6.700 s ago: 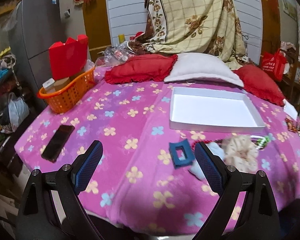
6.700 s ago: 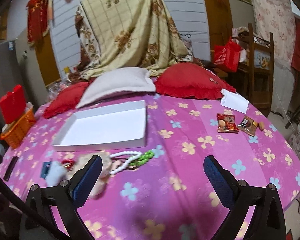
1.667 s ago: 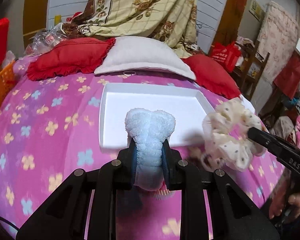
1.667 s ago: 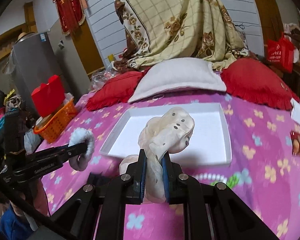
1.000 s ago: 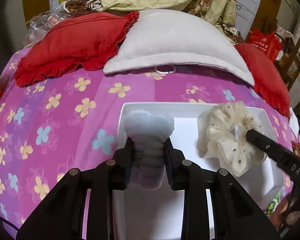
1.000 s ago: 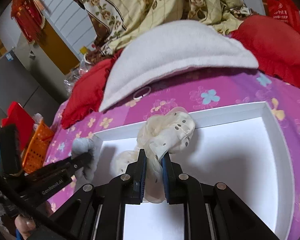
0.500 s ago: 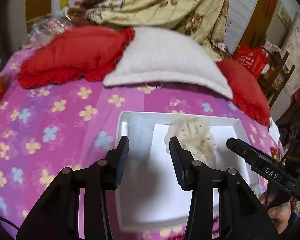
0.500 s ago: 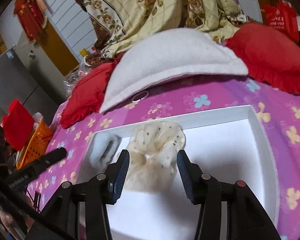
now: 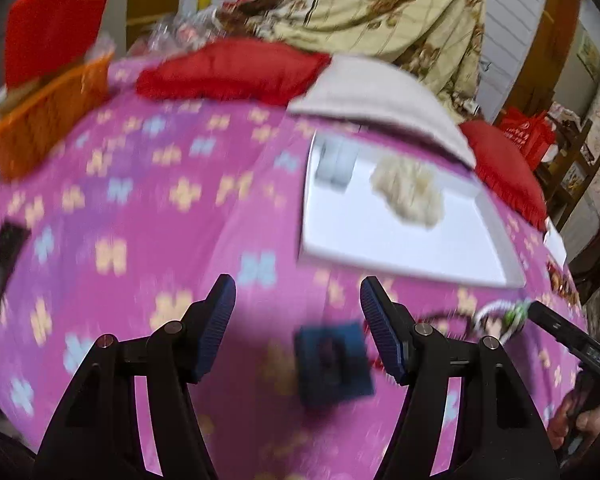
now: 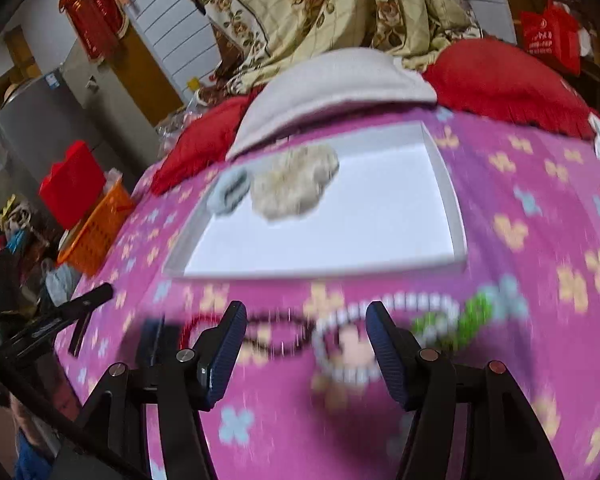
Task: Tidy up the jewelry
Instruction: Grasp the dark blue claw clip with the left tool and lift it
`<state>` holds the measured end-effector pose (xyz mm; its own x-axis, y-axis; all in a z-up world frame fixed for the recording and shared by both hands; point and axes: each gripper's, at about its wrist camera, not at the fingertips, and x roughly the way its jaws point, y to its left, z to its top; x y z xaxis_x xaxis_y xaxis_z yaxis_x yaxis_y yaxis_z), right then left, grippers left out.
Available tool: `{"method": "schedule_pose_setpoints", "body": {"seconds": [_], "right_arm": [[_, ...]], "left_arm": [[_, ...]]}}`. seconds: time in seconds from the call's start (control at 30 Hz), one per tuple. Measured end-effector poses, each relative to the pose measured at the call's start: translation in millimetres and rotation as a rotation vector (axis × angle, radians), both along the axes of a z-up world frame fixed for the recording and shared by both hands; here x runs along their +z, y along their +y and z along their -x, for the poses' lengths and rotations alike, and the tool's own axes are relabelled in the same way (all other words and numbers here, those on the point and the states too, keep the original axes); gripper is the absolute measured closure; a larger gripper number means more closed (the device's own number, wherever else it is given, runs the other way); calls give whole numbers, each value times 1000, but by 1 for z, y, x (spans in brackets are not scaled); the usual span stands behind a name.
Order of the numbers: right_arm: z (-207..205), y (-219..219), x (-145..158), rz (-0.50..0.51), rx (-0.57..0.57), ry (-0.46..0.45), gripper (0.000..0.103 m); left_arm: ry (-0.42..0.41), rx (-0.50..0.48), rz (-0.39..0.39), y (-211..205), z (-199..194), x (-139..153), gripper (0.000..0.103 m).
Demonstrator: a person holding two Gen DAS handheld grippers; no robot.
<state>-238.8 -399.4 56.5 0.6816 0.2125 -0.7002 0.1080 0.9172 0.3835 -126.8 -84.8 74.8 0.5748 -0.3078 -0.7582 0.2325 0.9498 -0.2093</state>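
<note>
Both grippers are hovering with jaws spread wide and gripping nothing. The left gripper (image 9: 298, 326) is framing the blue hair claw (image 9: 332, 362) lying between its jaws; the right gripper (image 10: 306, 344) is lining up over the white bead bracelet (image 10: 384, 336), probably next. Beyond both, the white tray (image 10: 444, 184) is keeping the cream scrunchie (image 10: 294, 186) and pale blue scrunchie (image 10: 228, 190) gathered at its far end.

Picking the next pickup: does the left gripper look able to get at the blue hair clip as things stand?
Probably yes. The left gripper has its jaws wide open and empty, and the blue hair clip lies on the pink cloth just ahead between them, with nothing on top. Blur hides the exact gap.
</note>
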Motion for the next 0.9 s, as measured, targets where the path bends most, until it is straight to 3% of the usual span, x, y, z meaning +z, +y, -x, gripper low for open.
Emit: {"method": "schedule_pose_setpoints", "body": {"seconds": [0.1, 0.43, 0.9], "right_arm": [[18, 3, -8, 15, -7, 1, 43], [38, 1, -23, 27, -24, 13, 43], [25, 30, -30, 12, 45, 7, 43]], "left_arm": [[58, -16, -3, -1, 9, -21, 38], [74, -75, 6, -2, 13, -44, 38], [-48, -210, -87, -34, 32, -37, 32]]}}
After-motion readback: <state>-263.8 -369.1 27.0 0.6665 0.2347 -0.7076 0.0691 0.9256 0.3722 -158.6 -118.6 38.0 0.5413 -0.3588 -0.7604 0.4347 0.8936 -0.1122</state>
